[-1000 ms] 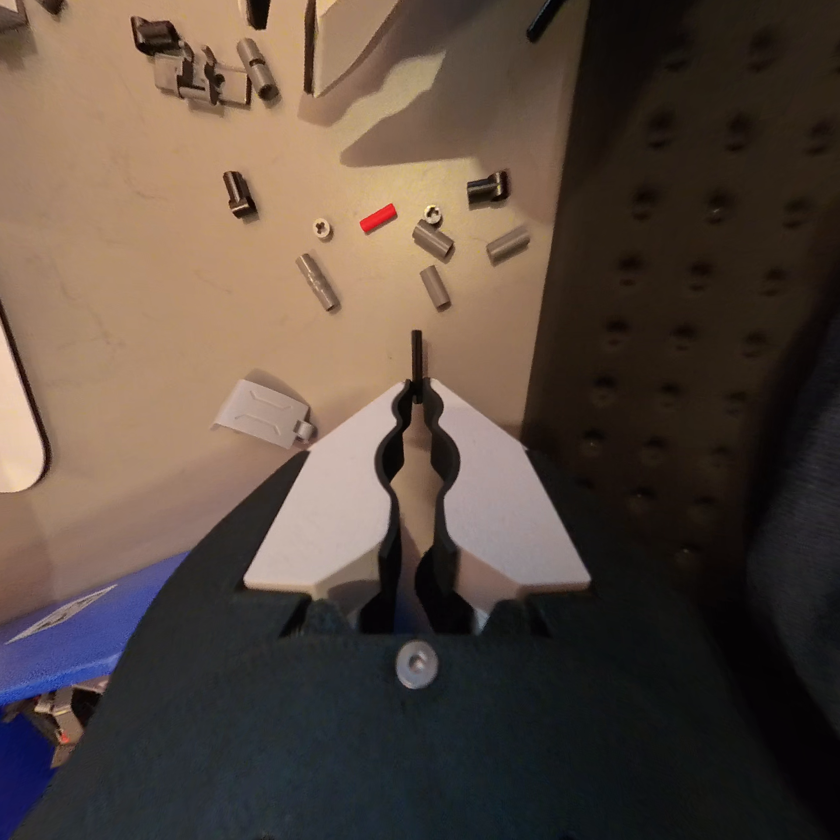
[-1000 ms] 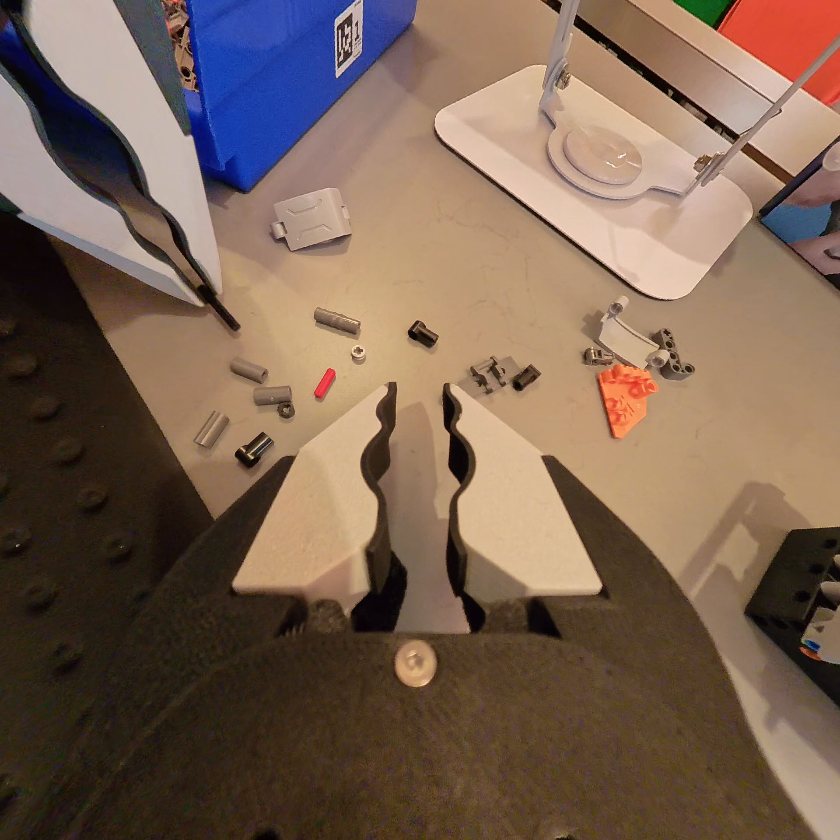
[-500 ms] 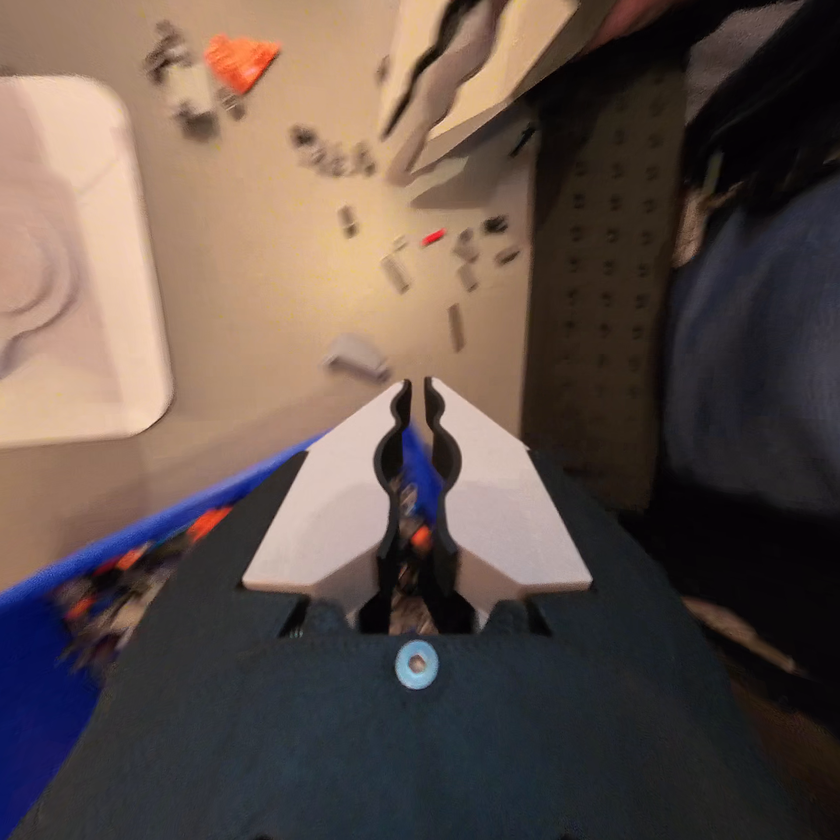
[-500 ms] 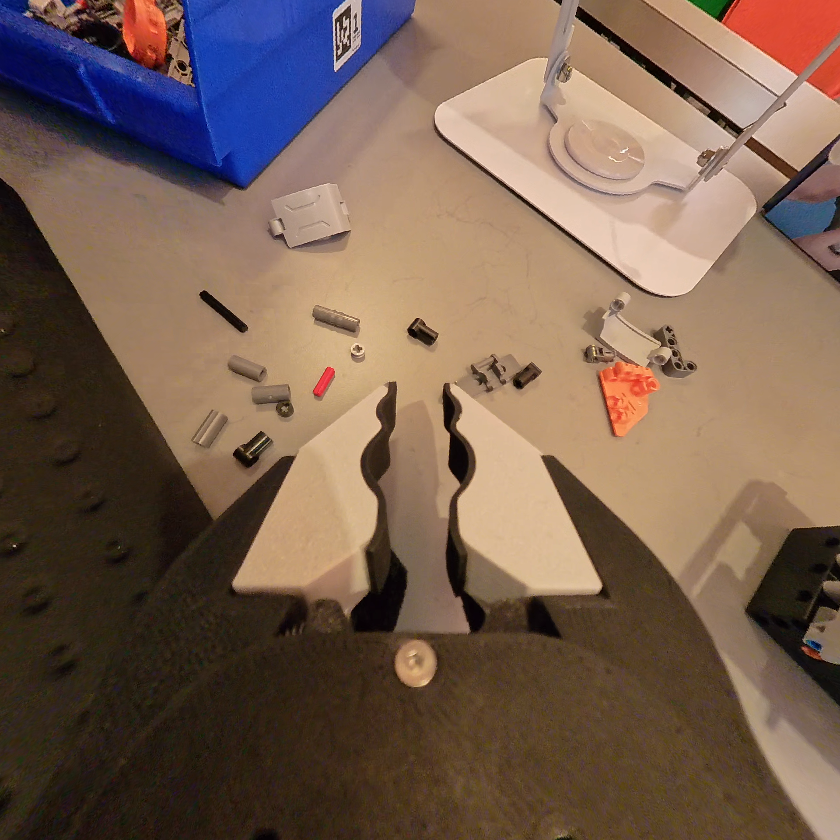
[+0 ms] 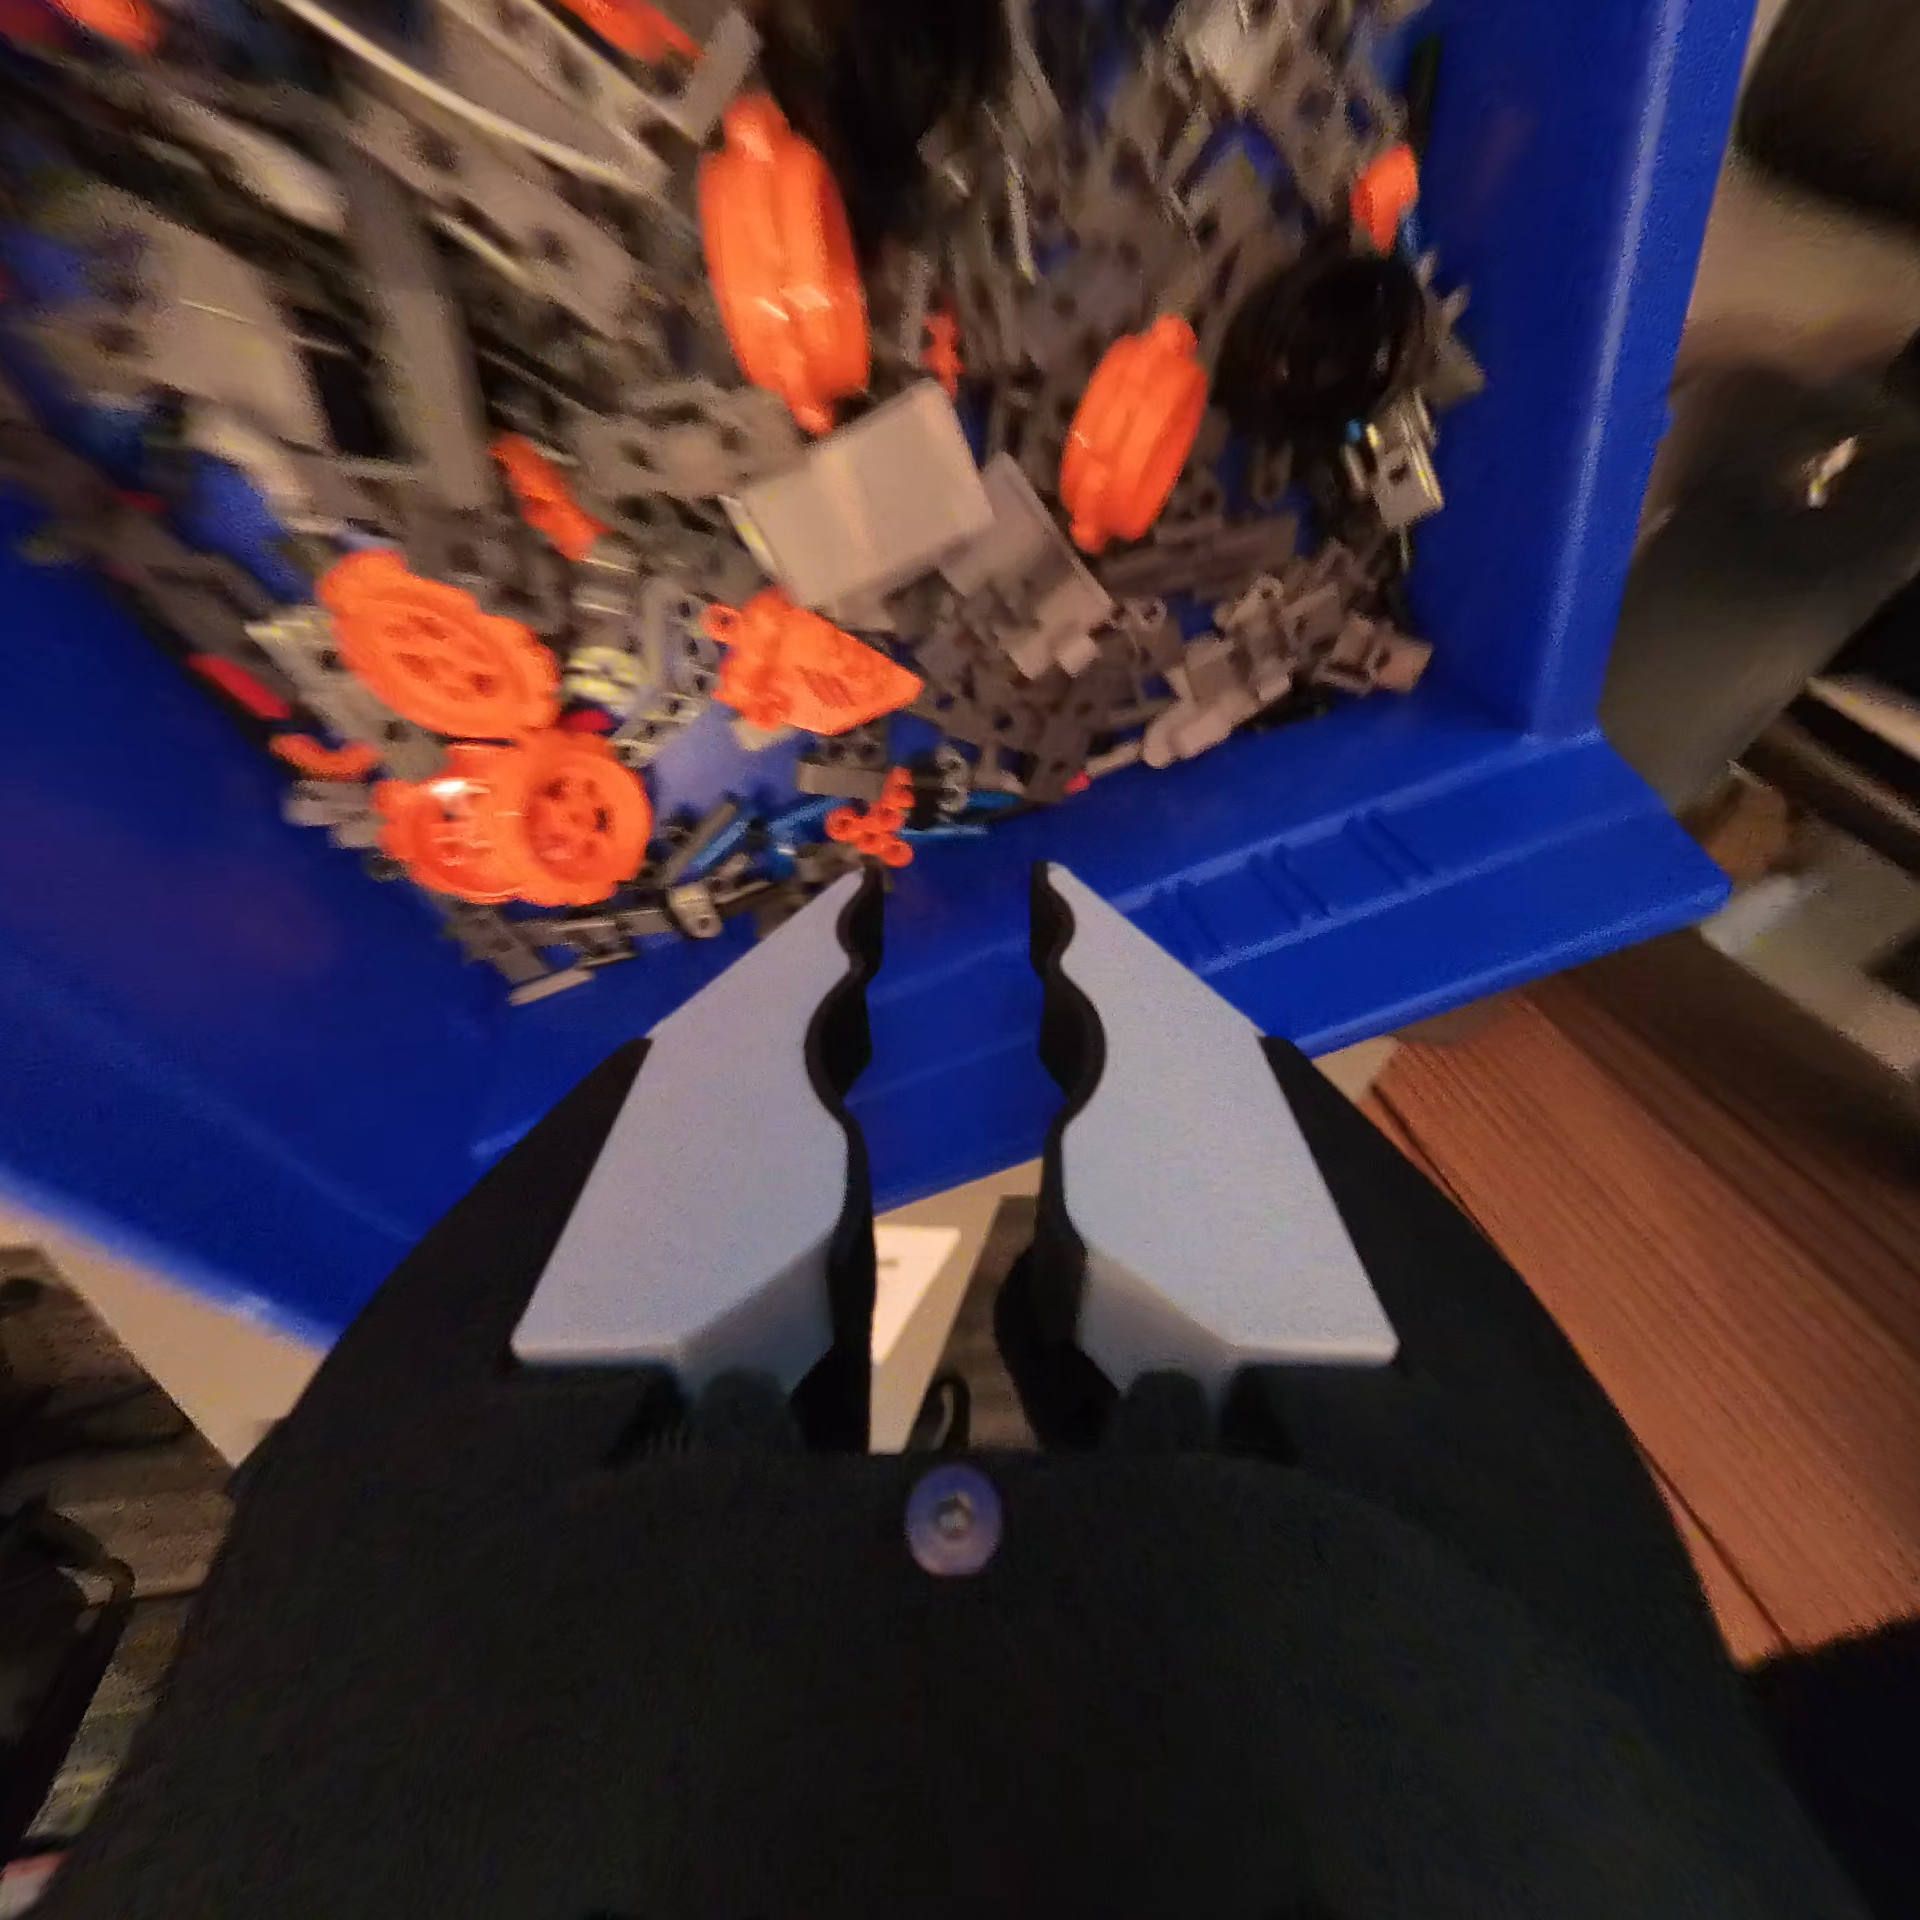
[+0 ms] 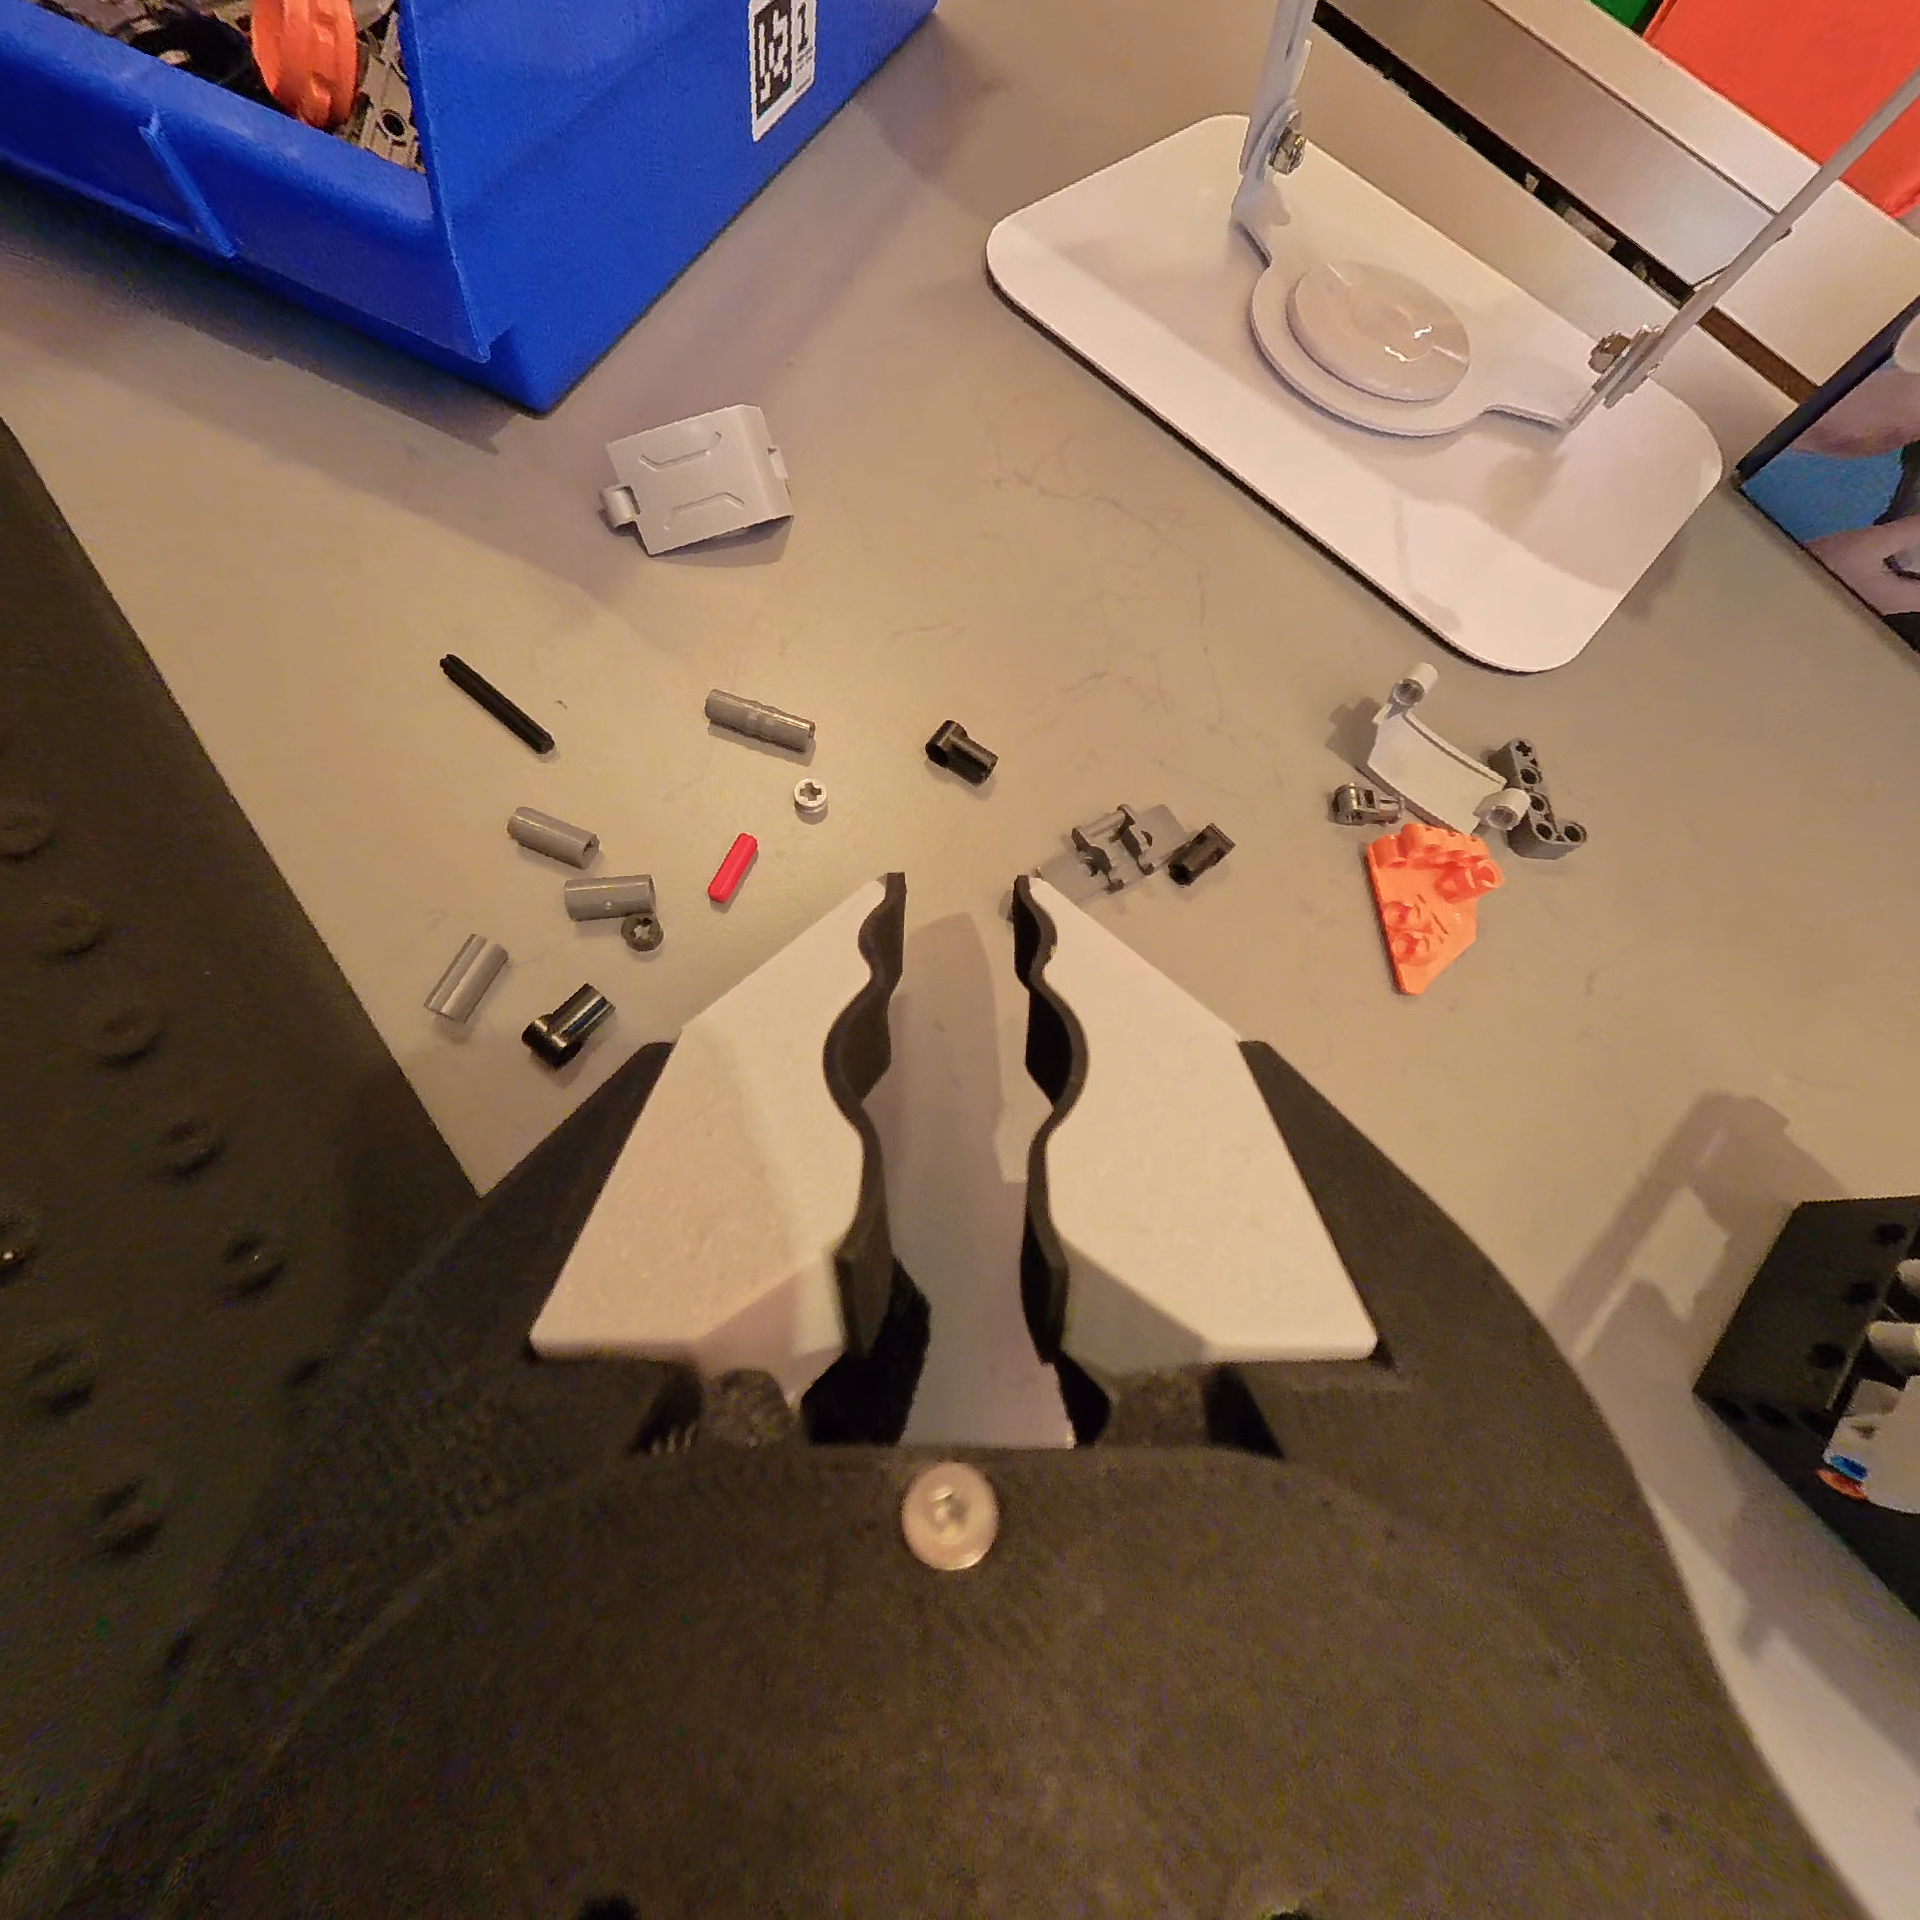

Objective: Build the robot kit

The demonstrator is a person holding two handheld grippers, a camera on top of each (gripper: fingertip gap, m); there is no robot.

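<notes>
My left gripper is open and empty, held over the near rim of a blue bin heaped with grey, black and orange building parts; orange wheels lie nearest its tips. My right gripper is open and empty above the grey table. Just ahead of it lie small loose parts: a black axle, a red pin, several grey sleeves, a black connector, and a grey hinge piece by the right fingertip.
The blue bin stands at the far left in the right wrist view. A grey panel lies below it. A white stand base, an orange wedge plate, a black pegboard mat and a black block surround the area. There is about 35 cm between the tips of the two grippers. My right tips are roughly 4 cm from the red pin. From my right tips it is roughly 5 cm to the black connector; from my left, 35 cm.
My left gripper let go of the black axle, which now lies on the table, swung away over the blue bin and opened wider. My right gripper has stayed still.
</notes>
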